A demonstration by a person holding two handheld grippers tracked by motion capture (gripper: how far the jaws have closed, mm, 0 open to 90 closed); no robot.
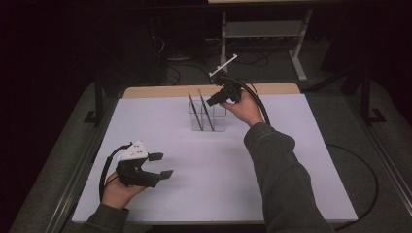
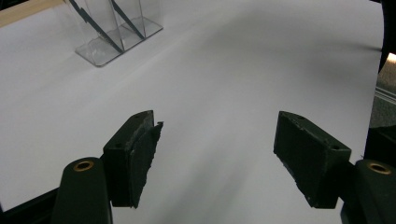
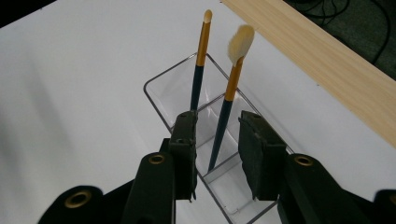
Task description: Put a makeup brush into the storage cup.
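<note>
right gripper [image 3: 217, 133]: jaws apart around fluffy brush [image 3: 231, 93], not pressing | clear organizer [image 3: 161, 100] | left gripper [image 2: 217, 149]: wide, empty

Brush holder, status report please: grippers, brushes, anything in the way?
Left gripper open, idle near table edge. Right gripper open above clear holder, fluffy brush between its jaws, untouched. Pointed brush in next compartment. Nothing in the way.

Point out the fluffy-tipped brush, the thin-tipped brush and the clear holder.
fluffy-tipped brush [image 3: 241, 41], right gripper view, on its bristles
thin-tipped brush [image 3: 201, 46], right gripper view, on its gold ferrule
clear holder [image 3: 156, 103], right gripper view, on its left wall
</note>
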